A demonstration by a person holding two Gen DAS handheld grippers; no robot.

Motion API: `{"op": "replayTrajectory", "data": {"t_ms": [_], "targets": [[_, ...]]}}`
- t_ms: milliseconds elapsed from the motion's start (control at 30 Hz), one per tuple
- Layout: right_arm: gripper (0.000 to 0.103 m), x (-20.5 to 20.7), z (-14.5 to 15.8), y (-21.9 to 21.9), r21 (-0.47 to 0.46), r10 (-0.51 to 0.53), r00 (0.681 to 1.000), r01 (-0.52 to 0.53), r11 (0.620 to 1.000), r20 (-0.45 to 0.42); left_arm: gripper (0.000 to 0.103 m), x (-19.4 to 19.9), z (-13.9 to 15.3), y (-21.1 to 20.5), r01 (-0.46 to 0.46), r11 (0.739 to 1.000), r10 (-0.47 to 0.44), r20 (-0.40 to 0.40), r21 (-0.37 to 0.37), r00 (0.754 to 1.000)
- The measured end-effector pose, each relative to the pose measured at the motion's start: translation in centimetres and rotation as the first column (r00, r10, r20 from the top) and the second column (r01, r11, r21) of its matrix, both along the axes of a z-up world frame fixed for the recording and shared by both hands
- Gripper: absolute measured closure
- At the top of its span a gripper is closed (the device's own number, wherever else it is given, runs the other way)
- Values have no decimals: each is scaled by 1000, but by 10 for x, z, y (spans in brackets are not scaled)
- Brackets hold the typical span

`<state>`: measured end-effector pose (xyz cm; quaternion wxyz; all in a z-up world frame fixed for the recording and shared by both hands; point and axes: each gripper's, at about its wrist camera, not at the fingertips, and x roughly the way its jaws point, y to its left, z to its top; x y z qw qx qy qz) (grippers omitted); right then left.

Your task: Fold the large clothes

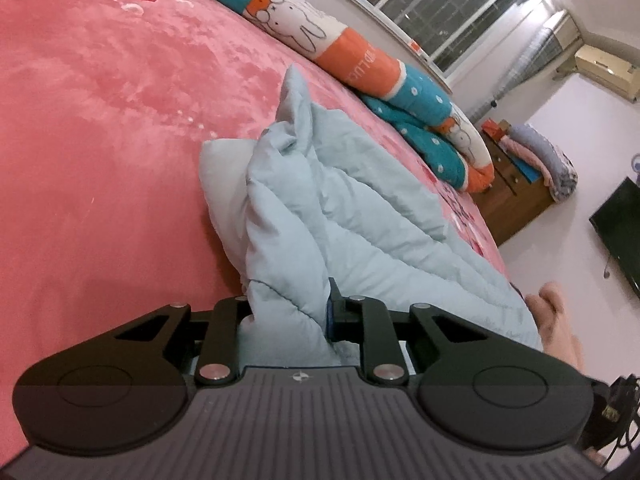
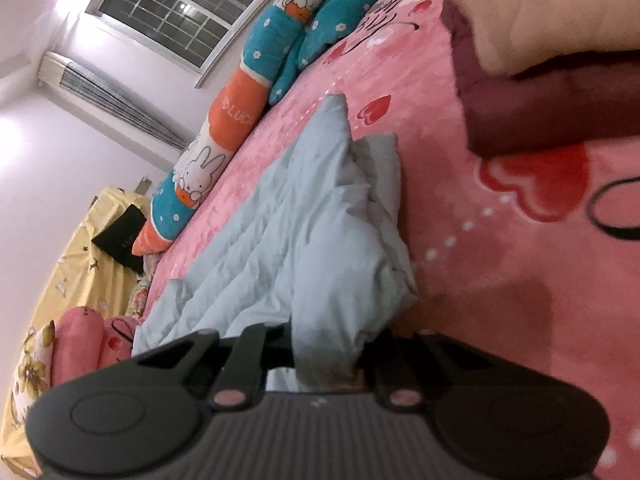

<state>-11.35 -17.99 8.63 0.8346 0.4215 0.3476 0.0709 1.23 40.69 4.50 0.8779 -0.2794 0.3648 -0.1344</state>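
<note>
The pale blue garment (image 1: 332,216) lies bunched on the pink bed cover (image 1: 100,120), running away from both cameras toward the long rabbit-print bolster (image 1: 304,28) at the far edge of the bed.

The left claw (image 1: 290,320) is nearly closed and pinches a thick fold of the garment's near end; the cloth fills the narrow gap between its jaws and rises out of it in a puffed ridge. To the right of that claw, part of a hand (image 1: 556,320) shows at the bed's edge, just beside the garment.

The right claw (image 2: 328,356) is likewise drawn in tight on another fold of the same garment (image 2: 304,232), with cloth bulging up between the jaws. Its view is blurred, so the pads themselves cannot be made out.

On the right wrist view, a dark maroon and cream pile (image 2: 540,72) sits on the bed cover (image 2: 500,280), apart from the garment. The bolster (image 2: 256,80) lies beyond it, under a window (image 2: 180,12).
</note>
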Motion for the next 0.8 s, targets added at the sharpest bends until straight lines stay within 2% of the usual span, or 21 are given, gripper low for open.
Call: {"op": "replayTrajectory", "data": {"t_ms": [333, 567, 600, 633, 700, 800], "targets": [[95, -78, 20, -26, -12, -24, 999, 24, 1000, -35, 79, -82, 12, -16, 87, 996, -87, -26, 30, 996], [93, -107, 15, -42, -13, -76, 992, 75, 997, -100, 68, -109, 2, -27, 111, 992, -107, -61, 64, 992], [89, -107, 13, -42, -28, -77, 990, 74, 997, -114, 66, -108, 1, -28, 107, 992, -103, -64, 70, 993], [80, -107, 11, -40, -43, -81, 988, 76, 996, -130, 65, -109, 1, -28, 103, 992, -98, -64, 77, 993], [74, -108, 8, -44, -40, -91, 984, 86, 995, -154, 56, -111, 2, -27, 89, 992, -83, -66, 86, 994], [56, -117, 12, -54, -52, -137, 980, 131, 990, -143, 47, -115, 6, -26, 58, 993, -52, -60, 100, 997]]}}
